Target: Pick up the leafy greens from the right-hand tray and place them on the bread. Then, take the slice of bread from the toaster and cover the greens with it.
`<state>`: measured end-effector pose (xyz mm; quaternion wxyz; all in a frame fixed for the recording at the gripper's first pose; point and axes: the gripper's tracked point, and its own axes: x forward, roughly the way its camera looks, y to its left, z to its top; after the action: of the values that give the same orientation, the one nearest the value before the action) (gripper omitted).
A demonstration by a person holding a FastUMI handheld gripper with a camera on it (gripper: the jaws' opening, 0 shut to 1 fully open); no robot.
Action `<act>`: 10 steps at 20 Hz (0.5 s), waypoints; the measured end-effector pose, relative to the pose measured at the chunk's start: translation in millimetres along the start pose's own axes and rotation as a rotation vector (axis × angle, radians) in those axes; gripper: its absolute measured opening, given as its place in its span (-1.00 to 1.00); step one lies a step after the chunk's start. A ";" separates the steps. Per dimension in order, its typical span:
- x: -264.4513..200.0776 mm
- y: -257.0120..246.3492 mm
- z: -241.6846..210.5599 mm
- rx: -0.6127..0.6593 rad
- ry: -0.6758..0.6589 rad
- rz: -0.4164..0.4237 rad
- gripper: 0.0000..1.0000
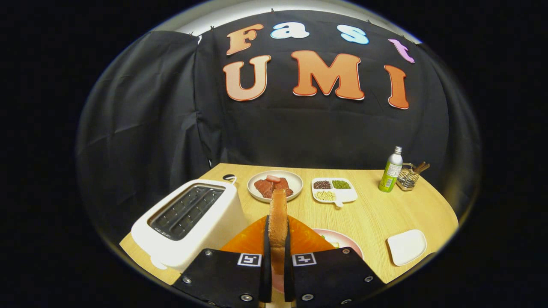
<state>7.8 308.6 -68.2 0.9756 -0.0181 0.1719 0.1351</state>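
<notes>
White toaster: at your far left a glossy white two-slot toaster [188,220] sits on the pale wood-grain table [376,214]; both slots look dark, and you cannot see to the bottom of them.
Cord: a dark loop [229,176] lies just behind the toaster, too small to make out.
Meat plate: beyond your fingers a round white plate of reddish meat pieces [275,185]; the bread's top edge covers part of its near rim.
Bread: the golden-brown toasted slice of bread [278,224] stands on edge between your fingers, long axis upright, thin crust edge toward you, flat faces against the finger pads; its lower end is hidden between them.
Claw: your black two-finger gripper [277,256] is clenched on the slice, both fingers pressing it.
Orange mat: an orange mat or board [306,239] lies right under the slice, mostly hidden by the fingers.
Pink plate: a pale pink round plate [342,240] peeks out right of the fingers, a speck of green on it; what it carries is cut off.
Divided tray: a white three-compartment tray [335,189] holds dark, green and pale grains.
Square dish: a small white square dish [407,247] sits near the table's right edge.
Bottle: a green-labelled metal bottle [391,170] stands far right, touching or just beside a wire basket [409,176].
</notes>
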 end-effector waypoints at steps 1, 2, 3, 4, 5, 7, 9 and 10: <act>0.0 -2.2 -6.6 0.004 0.012 0.002 -0.77; 0.5 -4.5 -11.5 0.013 0.022 0.005 -0.77; 1.9 -6.3 -15.9 0.025 0.030 0.011 -0.76; 3.8 -8.3 -21.6 0.035 0.043 0.018 -0.76; 4.8 -11.6 -27.9 0.043 0.059 0.022 -0.77; 6.8 -19.6 -34.7 0.050 0.075 0.019 -0.77; 8.0 -26.0 -36.5 0.060 0.075 0.022 -0.77; 8.5 -29.5 -38.3 0.061 0.077 0.024 -0.77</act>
<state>10.8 279.2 -107.5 0.9667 0.0085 0.2136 0.1406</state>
